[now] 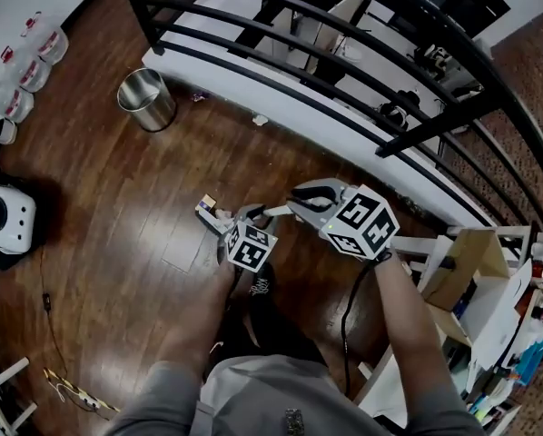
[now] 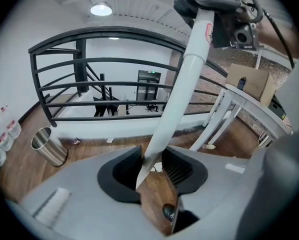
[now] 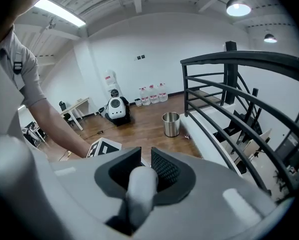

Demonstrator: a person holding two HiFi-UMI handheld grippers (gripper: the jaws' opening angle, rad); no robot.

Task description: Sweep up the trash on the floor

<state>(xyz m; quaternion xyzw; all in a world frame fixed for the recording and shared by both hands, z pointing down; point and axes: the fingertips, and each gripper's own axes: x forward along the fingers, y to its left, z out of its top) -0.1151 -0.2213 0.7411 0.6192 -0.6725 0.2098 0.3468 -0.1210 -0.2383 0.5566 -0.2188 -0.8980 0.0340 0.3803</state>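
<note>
1. Closest up, a grey shirt (image 1: 253, 398) fills the bottom of the head view, and both bare forearms reach forward from it over a dark wooden floor (image 1: 117, 271)
2. Right gripper (image 3: 146, 158) is clenched on the rounded top end of a white handle (image 2: 189, 79); that end sits squarely between its ribbed pads
3. Left gripper (image 2: 152, 159) grasps the same handle lower down: the pole slants up to the right from between its jaws, which stand fairly wide with the pole bridging them near the tips. I cannot make out the handle's lower end
4. From the head view the two grippers sit close together, the left one slightly nearer the person, both aimed away and downward
5. Trash: a white crumpled scrap (image 1: 260, 119) and a darker scrap (image 1: 199, 96) lie on the floor at the foot of the white ledge (image 1: 226, 87) under the black railing (image 1: 144, 16), well apart from both grippers
6. Just beside the darker scrap a metal bin (image 1: 147, 98) stands upright, near the ledge
7. At the floor's left edge sits a white domed device (image 1: 6, 216), and water bottles (image 1: 26, 62) line the wall beyond it
</note>
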